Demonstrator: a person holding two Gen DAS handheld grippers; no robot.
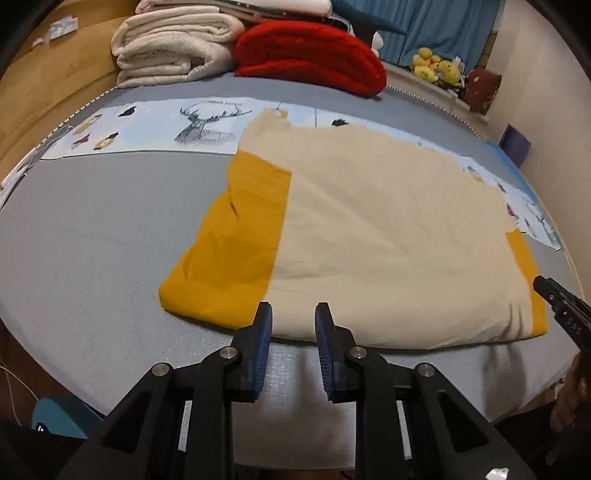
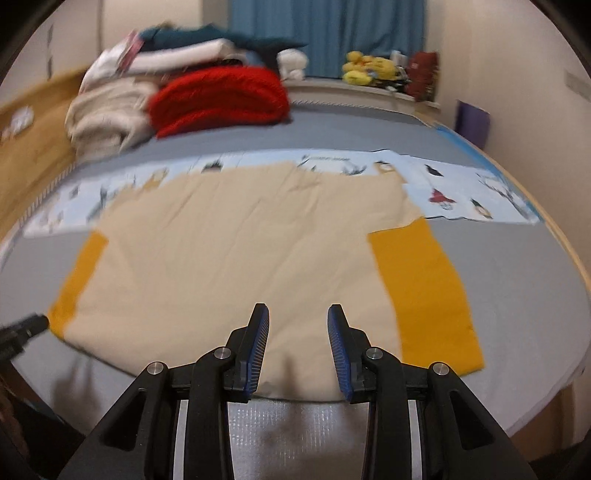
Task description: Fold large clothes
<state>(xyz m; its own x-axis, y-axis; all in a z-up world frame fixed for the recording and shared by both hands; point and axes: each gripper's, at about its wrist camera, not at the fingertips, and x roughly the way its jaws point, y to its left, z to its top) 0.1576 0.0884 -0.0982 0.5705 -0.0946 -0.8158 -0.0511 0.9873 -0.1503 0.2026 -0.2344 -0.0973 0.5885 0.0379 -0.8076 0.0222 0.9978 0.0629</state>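
A large cream garment (image 1: 388, 229) with mustard-yellow sleeves lies spread flat on the grey bed (image 1: 92, 258). One yellow sleeve (image 1: 229, 251) lies folded along its left side. My left gripper (image 1: 293, 314) hovers over the garment's near hem, open, with nothing between its blue pads. The right gripper's tip (image 1: 546, 290) shows at the garment's near right corner. In the right wrist view the same garment (image 2: 240, 251) fills the middle, with a yellow sleeve (image 2: 428, 288) on the right. My right gripper (image 2: 298, 314) hangs open and empty above the near hem.
Folded cream blankets (image 1: 173, 48) and a red blanket (image 1: 310, 55) are stacked at the far end. A printed cloth strip (image 1: 155, 129) lies across the bed behind the garment. Plush toys (image 1: 436, 66) sit on a ledge by a blue curtain (image 2: 325, 33). The bed's near edge (image 2: 295, 406) is close below.
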